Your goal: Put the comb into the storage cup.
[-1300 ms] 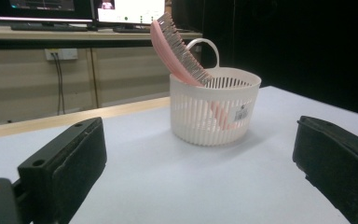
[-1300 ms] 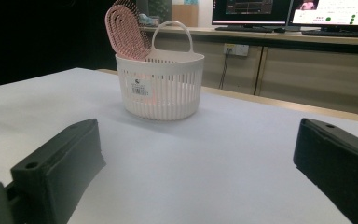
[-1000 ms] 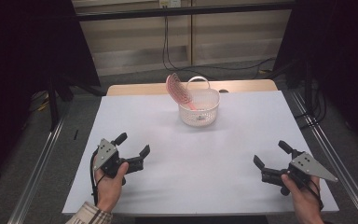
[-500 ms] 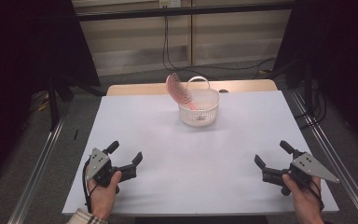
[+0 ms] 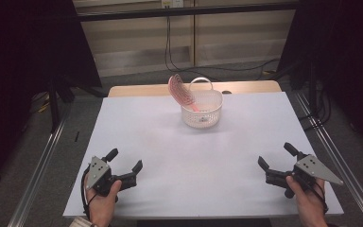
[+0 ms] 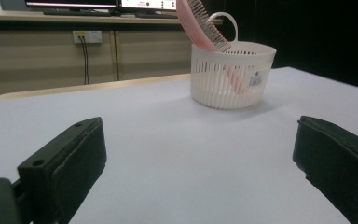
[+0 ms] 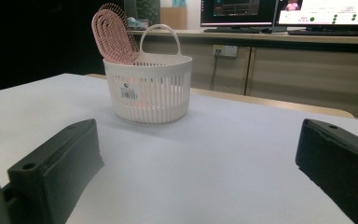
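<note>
From above, the left gripper [image 5: 123, 164] and right gripper [image 5: 274, 158] rest at the near corners of the table [image 5: 170, 156], jaws apart and empty, while both gripper views show the brush [image 6: 200, 23] standing tilted in the far basket [image 6: 233, 77].

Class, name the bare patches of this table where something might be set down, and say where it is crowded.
Bare: the wide middle between the left gripper, right gripper and basket. Crowded: only the far centre, where the basket holds a pink brush.
</note>
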The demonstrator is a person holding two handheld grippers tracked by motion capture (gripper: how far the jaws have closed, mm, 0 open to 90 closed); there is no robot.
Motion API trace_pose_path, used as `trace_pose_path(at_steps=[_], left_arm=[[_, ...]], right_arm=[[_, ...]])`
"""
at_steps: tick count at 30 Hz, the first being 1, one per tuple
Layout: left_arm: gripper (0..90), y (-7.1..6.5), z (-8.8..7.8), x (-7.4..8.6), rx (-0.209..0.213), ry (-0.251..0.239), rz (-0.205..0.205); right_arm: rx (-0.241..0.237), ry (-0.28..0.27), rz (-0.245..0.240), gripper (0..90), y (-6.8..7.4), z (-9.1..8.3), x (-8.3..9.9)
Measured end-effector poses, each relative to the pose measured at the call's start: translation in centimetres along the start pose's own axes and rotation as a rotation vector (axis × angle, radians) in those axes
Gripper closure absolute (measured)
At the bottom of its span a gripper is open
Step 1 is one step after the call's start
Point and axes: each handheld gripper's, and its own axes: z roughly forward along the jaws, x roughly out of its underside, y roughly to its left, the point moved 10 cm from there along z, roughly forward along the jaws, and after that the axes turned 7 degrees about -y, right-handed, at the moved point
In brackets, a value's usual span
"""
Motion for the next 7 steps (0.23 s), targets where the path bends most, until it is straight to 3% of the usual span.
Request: trace_pose_path(at_steps=[3, 6, 7], left_arm=[[2.8, 0.26, 0.05, -0.20, -0.003, -0.012, -0.024], [2.8, 0.38, -0.07, -0.56, -0.011, -0.028, 0.007], [2.8, 0.37, -0.03, -0.57, -0.009, -0.029, 0.000]], right_arm=[[-0.005, -0.004, -0.003, 0.0, 0.03, 0.03, -0.04], [-0.006, -0.004, -0.001, 0.0, 0.03, 0.07, -0.04], [-0.006, -0.007, 0.000, 0.0, 0.05, 0.07, -0.09]])
